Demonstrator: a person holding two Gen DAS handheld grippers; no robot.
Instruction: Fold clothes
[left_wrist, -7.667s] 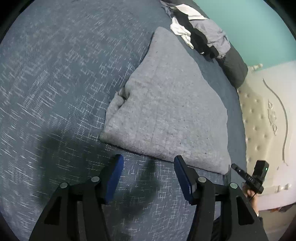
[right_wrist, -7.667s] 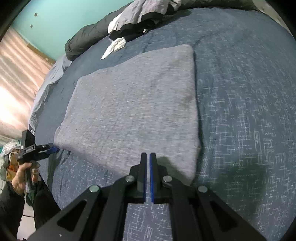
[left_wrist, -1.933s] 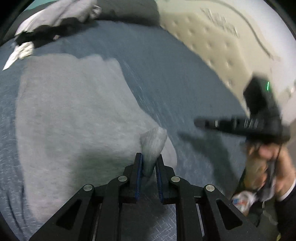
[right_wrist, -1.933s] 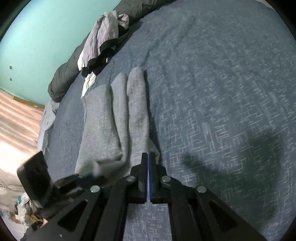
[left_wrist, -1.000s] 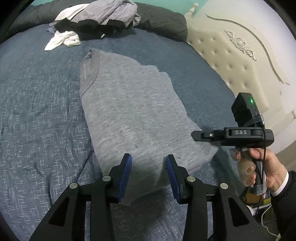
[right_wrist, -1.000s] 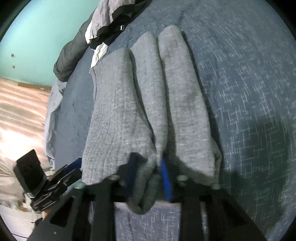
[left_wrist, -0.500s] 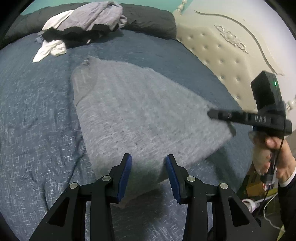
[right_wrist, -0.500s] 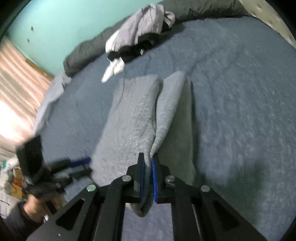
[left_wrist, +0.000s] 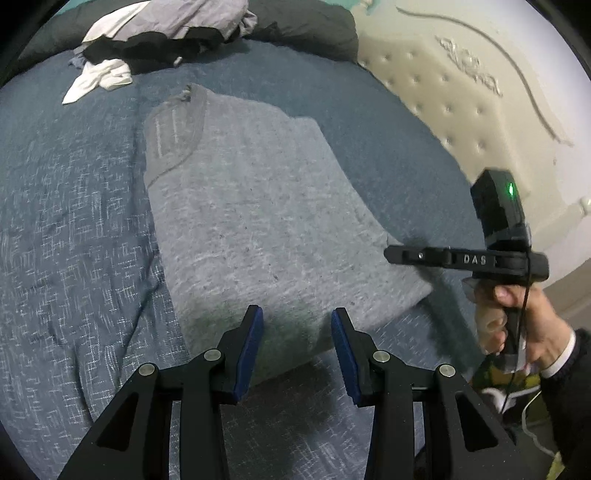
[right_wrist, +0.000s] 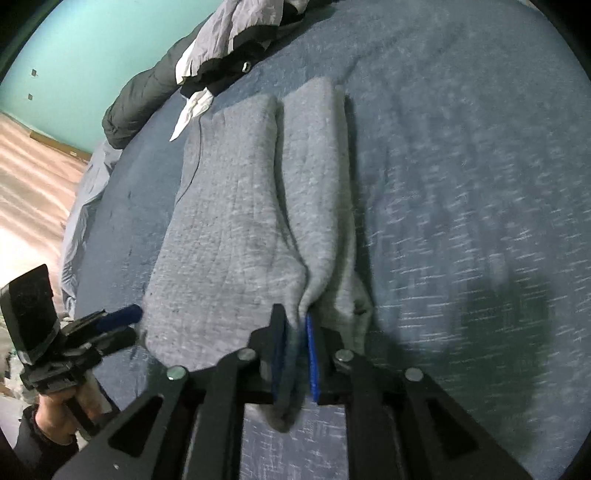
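Pinching the near edge of the grey sweater (right_wrist: 236, 221), the right gripper (right_wrist: 295, 343) has a fold of knit bunched between its blue pads; its jaws have just eased a little wider, yet the cloth still sits clamped between them. The left gripper (left_wrist: 295, 332) hangs over the sweater's near hem with its jaws spread and nothing in them. The sweater lies lengthwise on the blue bedspread (left_wrist: 74, 221), already narrowed into a long panel, its neckband (left_wrist: 177, 122) at the far end. My reading is that the lengthwise folds are done and the step in hand is taking up the near edge to carry it toward the neckband; that calls for the left gripper to close on the other near corner so both lift evenly. Beyond it, a heap of unfolded clothes (left_wrist: 166, 29) rests against a dark bolster (left_wrist: 314, 29), with a cream tufted headboard (left_wrist: 461, 92) to one side and a turquoise wall (right_wrist: 92, 37) behind.
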